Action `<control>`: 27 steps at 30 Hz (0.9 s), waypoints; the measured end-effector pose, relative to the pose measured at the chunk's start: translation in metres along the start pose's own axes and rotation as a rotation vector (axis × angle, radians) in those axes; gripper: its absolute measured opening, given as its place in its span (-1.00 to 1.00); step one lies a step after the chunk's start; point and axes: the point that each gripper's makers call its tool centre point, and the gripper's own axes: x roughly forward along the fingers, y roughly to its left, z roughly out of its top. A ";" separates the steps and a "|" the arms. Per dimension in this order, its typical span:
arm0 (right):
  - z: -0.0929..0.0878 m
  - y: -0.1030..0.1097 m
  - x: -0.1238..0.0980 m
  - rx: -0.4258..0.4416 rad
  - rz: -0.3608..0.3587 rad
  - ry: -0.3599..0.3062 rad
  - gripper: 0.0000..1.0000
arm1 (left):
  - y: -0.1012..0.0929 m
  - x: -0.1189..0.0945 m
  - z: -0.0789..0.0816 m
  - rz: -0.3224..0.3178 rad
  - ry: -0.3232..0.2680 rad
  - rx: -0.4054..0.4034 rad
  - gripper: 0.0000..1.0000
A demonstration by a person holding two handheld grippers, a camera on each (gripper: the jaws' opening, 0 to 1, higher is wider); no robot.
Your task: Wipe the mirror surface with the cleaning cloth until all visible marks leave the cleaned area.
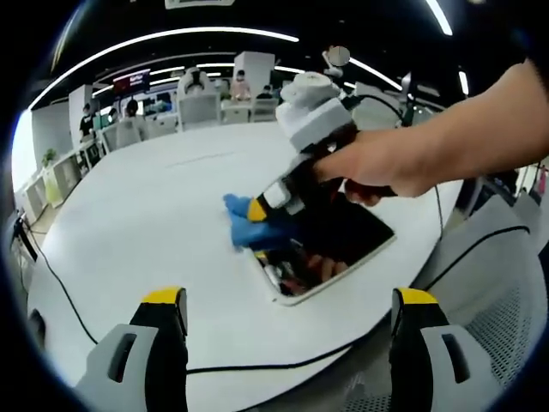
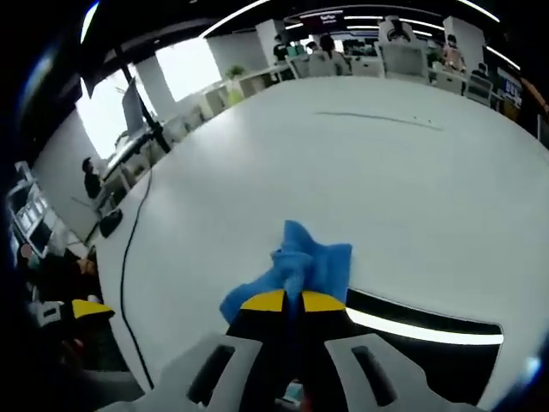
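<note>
Wiping the mirror's edge — right gripper (image 2: 290,300) does the work.
Its fingers pinch the blue cloth (image 2: 300,266) tight; press flat, sweep across the mirror (image 1: 343,245). Left gripper (image 1: 292,313) idles, fingers spread wide, empty.

No text, label, brand or number can be read here. In the left gripper view a screen (image 1: 131,81) at the back of the room shows reddish lettering, too small and blurred to make out. In the right gripper view a dark sign (image 2: 322,15) near the ceiling carries pale marks, likewise too small to read.
</note>
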 end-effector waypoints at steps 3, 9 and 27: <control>-0.005 0.004 -0.004 0.004 0.014 0.006 -1.00 | 0.000 0.000 0.000 -0.001 0.000 -0.004 0.99; -0.013 0.010 -0.008 0.014 0.024 0.013 -1.00 | 0.001 0.000 0.000 -0.002 -0.001 -0.002 0.99; -0.030 0.024 -0.017 -0.040 0.067 0.063 -1.00 | 0.001 -0.002 0.001 0.008 -0.011 -0.004 0.99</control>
